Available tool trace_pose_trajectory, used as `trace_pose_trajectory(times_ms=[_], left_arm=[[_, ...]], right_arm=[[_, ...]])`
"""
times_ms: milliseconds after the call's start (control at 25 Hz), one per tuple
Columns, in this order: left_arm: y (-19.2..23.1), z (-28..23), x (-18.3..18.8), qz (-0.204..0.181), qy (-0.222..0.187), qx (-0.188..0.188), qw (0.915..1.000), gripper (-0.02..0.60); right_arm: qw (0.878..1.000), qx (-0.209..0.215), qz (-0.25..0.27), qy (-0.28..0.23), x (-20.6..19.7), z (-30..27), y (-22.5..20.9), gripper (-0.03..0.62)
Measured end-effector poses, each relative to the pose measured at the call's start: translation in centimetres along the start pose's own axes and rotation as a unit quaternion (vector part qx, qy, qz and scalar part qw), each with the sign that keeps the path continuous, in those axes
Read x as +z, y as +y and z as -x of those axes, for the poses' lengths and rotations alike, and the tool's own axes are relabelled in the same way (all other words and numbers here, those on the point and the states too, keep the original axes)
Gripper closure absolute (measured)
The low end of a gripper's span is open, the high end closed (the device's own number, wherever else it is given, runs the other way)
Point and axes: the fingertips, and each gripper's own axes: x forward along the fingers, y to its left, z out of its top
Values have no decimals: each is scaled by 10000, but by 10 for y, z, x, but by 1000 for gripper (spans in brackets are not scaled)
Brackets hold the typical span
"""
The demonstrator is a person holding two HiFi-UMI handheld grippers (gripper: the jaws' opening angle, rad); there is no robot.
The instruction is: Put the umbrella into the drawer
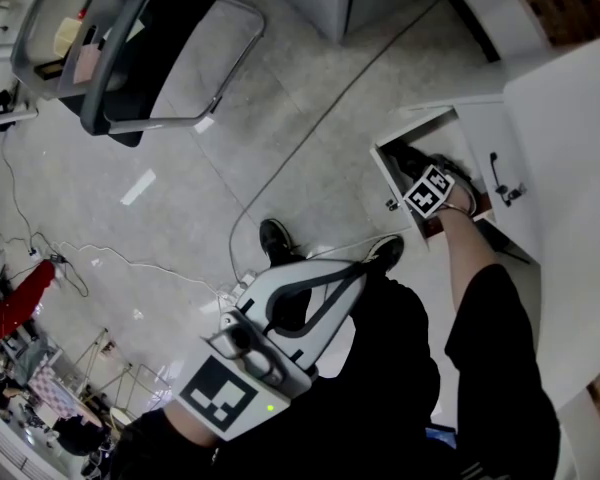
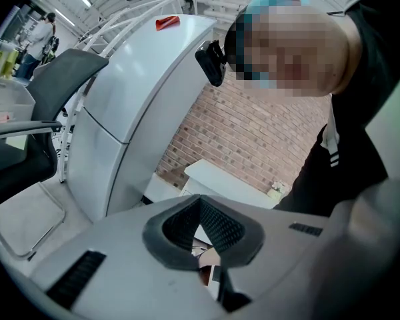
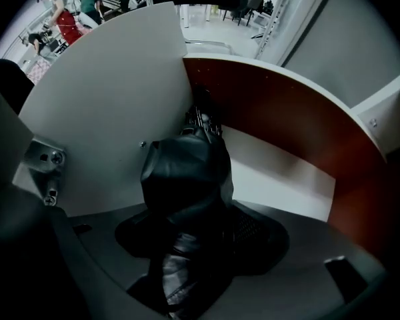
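No words, numbers or brand names can be read in any view. The left marker cube (image 1: 220, 396) and the right marker cube (image 1: 429, 190) carry only black-and-white square patterns, with no letters or digits. A small red tag (image 2: 167, 23) sits on top of the white cabinet (image 2: 130, 105) in the left gripper view, and any print on it is too small to make out. The yellow and pink paper notes (image 1: 75, 48) behind the chair (image 1: 140, 38) look blank at this size.
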Motion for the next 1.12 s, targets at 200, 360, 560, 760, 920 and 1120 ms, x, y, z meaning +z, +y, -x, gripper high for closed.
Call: trace_pose_trajectory(times_ms=[200,360,560,760,920,1120], left_arm=[[-1,-3,-8,26,125,-1,9999,584],[-5,-4,-9,-26,235,-26,9997,584],[-20,1,5,-58,231,-80,9997,584],[-45,20,29,-49,240,-172,9996,584],[-62,39,54,-101,231,-250,9994,584],[-83,69,87,-65,169,-227,9996,584]], right_arm=[[9999,-12,-20,-128,-3,-11,2,315],[10000,27,-22,-45,-2,-14,2,313],[9998,-54,-189,-68,0,9,0,310],[9975,-124,-641,-256,6,66,6,310],[9943,-238,-904,-518,20,124,13,311],[9840,-302,-1457,-976,37,206,28,312]])
